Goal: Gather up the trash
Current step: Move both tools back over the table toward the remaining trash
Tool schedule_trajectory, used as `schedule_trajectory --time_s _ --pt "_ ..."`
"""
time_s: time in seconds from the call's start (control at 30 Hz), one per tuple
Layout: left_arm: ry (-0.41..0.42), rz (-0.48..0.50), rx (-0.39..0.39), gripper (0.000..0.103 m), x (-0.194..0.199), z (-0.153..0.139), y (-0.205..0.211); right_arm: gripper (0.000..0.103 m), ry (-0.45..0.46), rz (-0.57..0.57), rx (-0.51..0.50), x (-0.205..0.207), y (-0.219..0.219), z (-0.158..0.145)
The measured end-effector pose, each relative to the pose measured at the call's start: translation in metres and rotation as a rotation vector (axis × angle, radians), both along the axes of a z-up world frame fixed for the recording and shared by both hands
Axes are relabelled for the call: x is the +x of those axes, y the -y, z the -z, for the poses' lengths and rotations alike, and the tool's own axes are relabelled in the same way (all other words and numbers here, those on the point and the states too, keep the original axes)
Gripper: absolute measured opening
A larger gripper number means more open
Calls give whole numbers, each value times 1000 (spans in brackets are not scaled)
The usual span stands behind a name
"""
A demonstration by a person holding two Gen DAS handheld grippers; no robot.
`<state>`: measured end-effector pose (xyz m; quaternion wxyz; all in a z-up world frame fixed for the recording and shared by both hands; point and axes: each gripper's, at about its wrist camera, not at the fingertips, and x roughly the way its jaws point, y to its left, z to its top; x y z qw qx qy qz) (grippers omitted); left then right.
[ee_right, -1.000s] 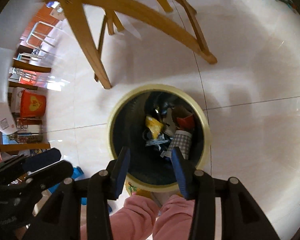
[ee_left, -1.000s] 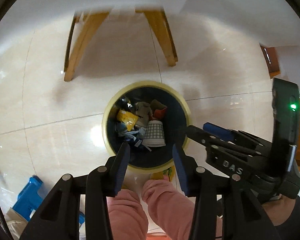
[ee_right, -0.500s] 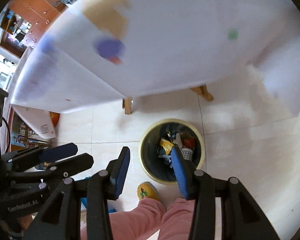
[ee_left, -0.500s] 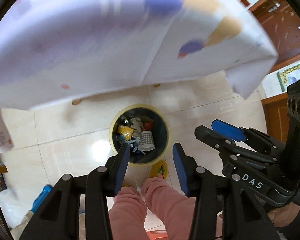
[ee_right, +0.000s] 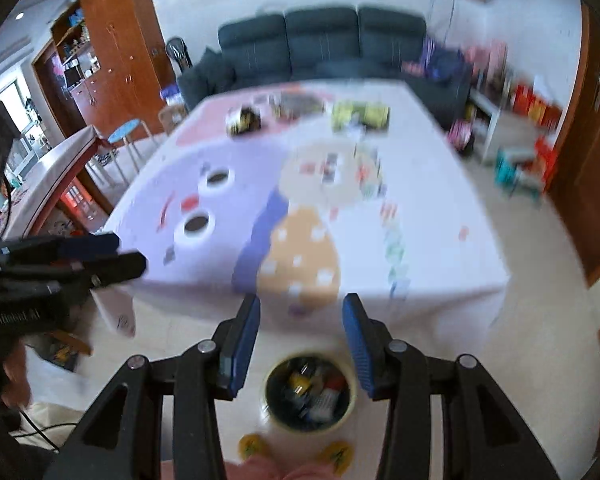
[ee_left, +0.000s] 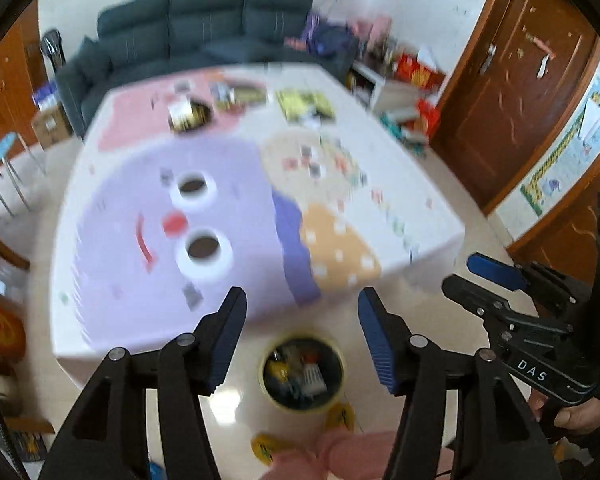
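Observation:
A round yellow-rimmed bin [ee_left: 302, 376] full of wrappers and a checked paper cup stands on the floor just in front of the table; it also shows in the right wrist view [ee_right: 310, 394]. My left gripper [ee_left: 302, 336] is open and empty, high above the bin. My right gripper [ee_right: 301, 340] is open and empty too, also above the bin. On the table lie a yellow-green packet [ee_left: 305, 105], a dark round snack tub [ee_left: 190, 114] and small scattered wrappers [ee_right: 374, 178]. The views are blurred.
The table wears a cartoon cloth [ee_left: 204, 216] in purple, orange and white. A dark sofa [ee_right: 320, 46] stands behind it. Wooden doors [ee_left: 516, 80] are at the right, a cabinet [ee_right: 112, 52] and blue stool [ee_right: 124, 130] at the left. My feet show below.
Both grippers have risen from just over the bin to above table height and tilted up. The table top and the room now fill the views; the bin looks small below.

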<state>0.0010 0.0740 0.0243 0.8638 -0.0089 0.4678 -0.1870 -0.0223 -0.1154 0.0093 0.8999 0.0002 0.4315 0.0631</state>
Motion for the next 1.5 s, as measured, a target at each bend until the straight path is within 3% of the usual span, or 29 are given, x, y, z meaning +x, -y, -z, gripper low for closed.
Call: schedule_trajectory --time_s 0.23,0.5,0.67,1.0,1.37,1.5 --pt "74 -61 -47 63 22 -39 -18 43 80 7 -83 23 6 -30" --pt "73 -130 -40 63 55 -33 -2 43 115 -91 -194 73 25 -30" --pt "63 -232 -10 63 102 -14 31 43 117 -223 -254 134 52 -11" --pt "-105 -481 -54 63 207 40 92 43 174 -565 -475 266 99 59" --pt "-201 -600 -12 63 261 85 106 43 299 -858 -716 323 76 133" --pt "-218 -643 -30 63 268 92 97 42 390 -910 -748 321 70 138"
